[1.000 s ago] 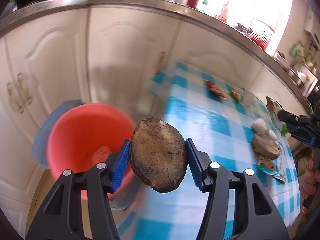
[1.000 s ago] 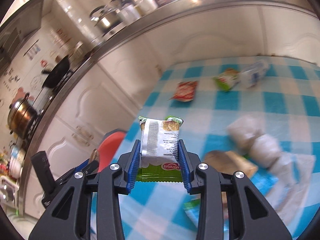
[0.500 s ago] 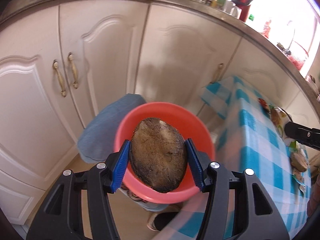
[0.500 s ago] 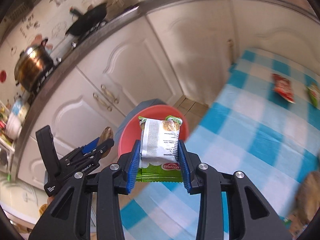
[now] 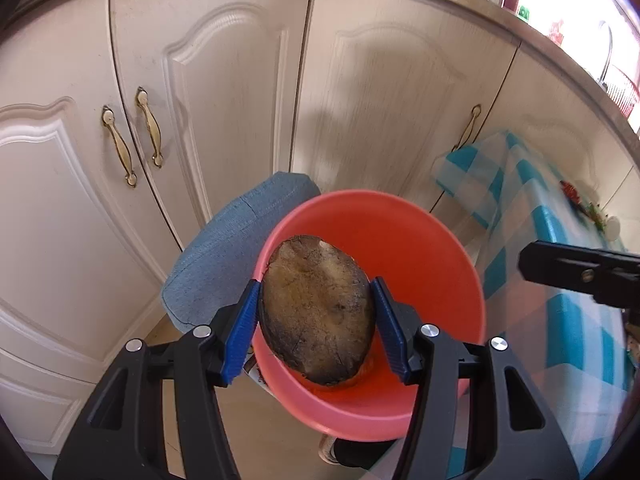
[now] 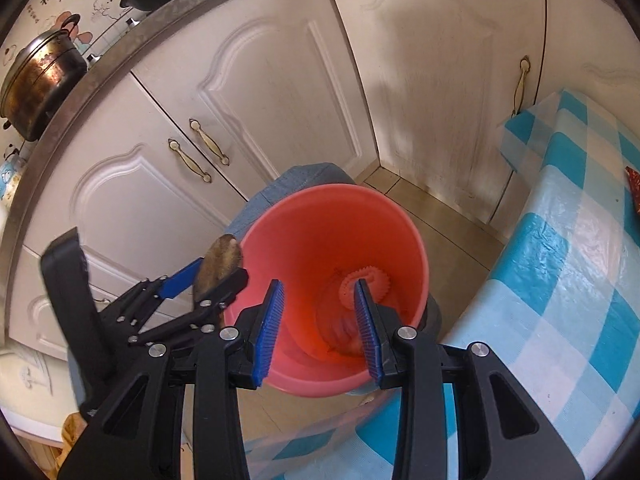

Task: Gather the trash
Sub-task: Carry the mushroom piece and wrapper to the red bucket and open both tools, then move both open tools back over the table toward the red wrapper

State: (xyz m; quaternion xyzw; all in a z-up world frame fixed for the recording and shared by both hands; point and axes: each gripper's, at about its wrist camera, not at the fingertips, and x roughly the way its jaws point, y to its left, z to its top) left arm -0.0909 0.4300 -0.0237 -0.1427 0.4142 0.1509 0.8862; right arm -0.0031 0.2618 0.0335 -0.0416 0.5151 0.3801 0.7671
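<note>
White kitchen cabinets behind; red bucket [image 6: 332,264] on floor beside checkered desk [image 6: 560,280]; left gripper [image 5: 316,312] fingers clamp brown husk [image 5: 318,312] above bucket; right gripper [image 6: 318,316] fingers parted, empty, over its mouth.

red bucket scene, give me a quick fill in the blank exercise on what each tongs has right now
1. The left tongs are shut on a flat brown oval ____.
2. The right tongs hold ____ between their blue pads.
3. Both tongs hover over the round red plastic ____.
4. Beside the bucket stands a table covered in a blue and white ____ cloth.

Missing words: shell; nothing; bucket; checked
</note>
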